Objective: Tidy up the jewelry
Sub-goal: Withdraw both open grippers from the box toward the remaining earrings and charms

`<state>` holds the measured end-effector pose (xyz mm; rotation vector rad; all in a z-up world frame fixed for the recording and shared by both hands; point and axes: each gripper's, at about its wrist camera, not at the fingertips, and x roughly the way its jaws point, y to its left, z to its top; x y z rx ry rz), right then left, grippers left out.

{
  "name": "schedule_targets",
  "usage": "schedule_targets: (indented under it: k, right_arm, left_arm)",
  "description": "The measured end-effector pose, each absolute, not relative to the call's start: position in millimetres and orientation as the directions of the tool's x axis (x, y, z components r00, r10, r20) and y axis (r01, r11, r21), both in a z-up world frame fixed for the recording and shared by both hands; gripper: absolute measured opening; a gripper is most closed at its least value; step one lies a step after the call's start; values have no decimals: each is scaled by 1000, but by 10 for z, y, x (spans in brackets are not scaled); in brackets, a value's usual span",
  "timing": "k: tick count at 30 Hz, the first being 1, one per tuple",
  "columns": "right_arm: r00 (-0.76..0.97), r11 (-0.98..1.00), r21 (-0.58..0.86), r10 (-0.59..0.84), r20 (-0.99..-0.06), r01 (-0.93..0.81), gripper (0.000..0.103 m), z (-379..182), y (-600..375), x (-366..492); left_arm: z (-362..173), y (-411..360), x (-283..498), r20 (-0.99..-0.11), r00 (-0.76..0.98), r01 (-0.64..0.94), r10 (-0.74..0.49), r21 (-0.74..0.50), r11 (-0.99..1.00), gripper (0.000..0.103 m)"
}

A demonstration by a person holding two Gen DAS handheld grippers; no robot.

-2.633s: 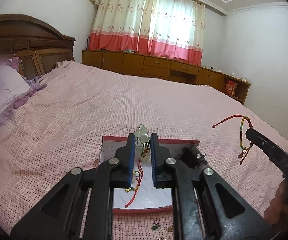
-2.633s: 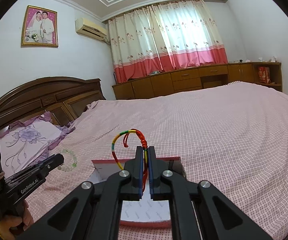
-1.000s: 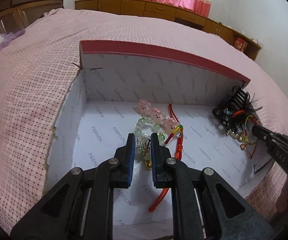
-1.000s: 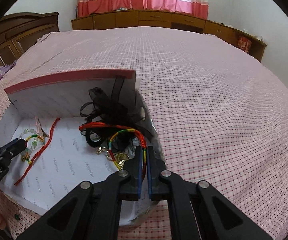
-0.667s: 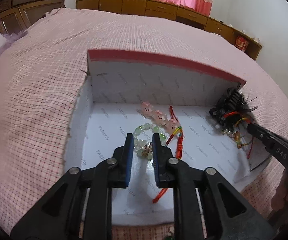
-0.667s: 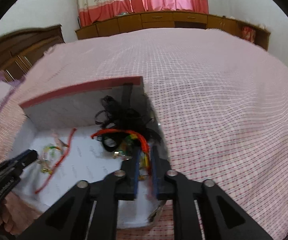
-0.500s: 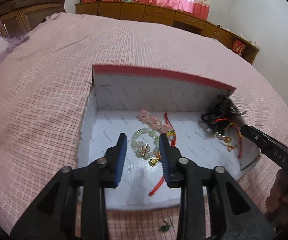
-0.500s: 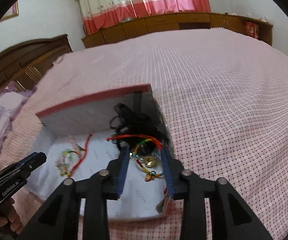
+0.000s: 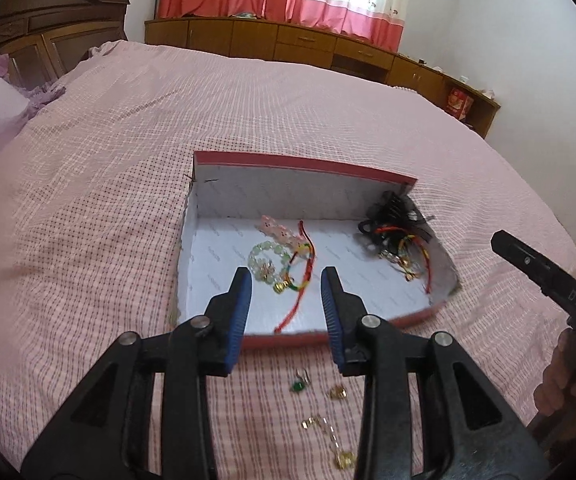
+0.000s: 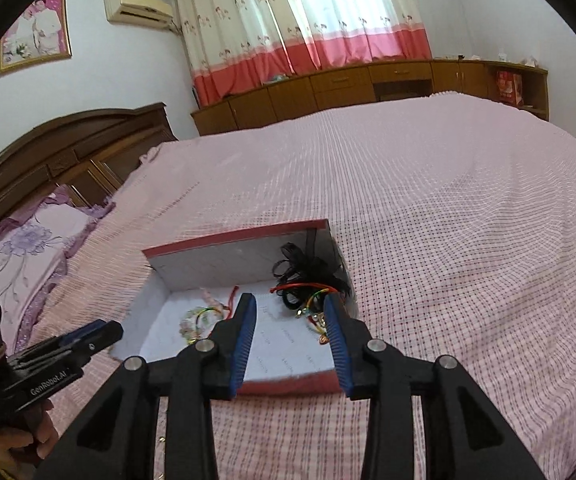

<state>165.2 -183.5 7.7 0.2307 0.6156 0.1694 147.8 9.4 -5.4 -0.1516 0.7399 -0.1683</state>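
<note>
above the box (image 9: pixel 304 168), both claws gape; bracelets (image 9: pixel 283 264) lie inside.

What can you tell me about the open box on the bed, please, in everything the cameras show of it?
The box is a shallow rectangular tray that looks like cardboard, red outside and along its rim, lined in white paper with faint print. It lies flat on the pink checked bedspread. Its far wall stands tallest; the right corner sags outward. Inside lie a pale green bead bracelet with a red cord at the centre, and a dark tangle of black bands and coloured cords at the right. Neither gripper touches it.
</note>
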Motion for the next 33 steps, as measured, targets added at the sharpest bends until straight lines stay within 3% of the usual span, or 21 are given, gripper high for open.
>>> schedule_targets:
  k: [12, 33]
  right_arm:
    - [805, 956, 272, 248, -539, -112, 38, 78, -1755, 1055]
    - [819, 972, 205, 212, -533, -118, 38, -52, -1823, 440]
  left_arm:
    - [-78, 11, 959, -671, 701, 129, -240, -211, 969, 28]
    - [-644, -423, 761, -779, 566, 161, -271, -218, 963, 28]
